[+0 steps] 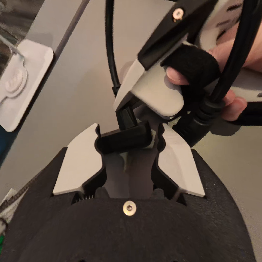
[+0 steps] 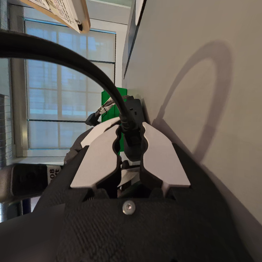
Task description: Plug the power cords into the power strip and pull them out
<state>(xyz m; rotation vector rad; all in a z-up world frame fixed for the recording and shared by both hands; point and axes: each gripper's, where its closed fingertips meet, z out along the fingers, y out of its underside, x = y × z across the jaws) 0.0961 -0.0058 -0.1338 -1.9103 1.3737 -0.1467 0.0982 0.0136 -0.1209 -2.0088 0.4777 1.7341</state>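
Between the left gripper (image 1: 127, 136) fingers sits a black power strip (image 1: 124, 139), lying crosswise; left finger pad touches its end, right pad shows a small gap, so fingers roughly half apart and closed around it, firm clamp not certain. Just beyond it, the right gripper (image 1: 143, 99) comes in from the upper right, holding a black plug (image 1: 125, 118) whose tip meets the strip's top face. Black power cord (image 1: 111, 46) arcs up from the plug. Second thick black cord (image 1: 239, 49) hangs at far right beside the person's hand (image 1: 232, 104). Right wrist view: right gripper (image 2: 129, 139) fingers narrowly apart, pinching the plug (image 2: 131, 141) body, cord (image 2: 68, 56) looping away to the left. Strip (image 2: 135, 109) sits against the grey table (image 2: 198, 70), outlet slots visible. Green block (image 2: 109, 104) behind it. White plate (image 1: 27, 79) at far left of table
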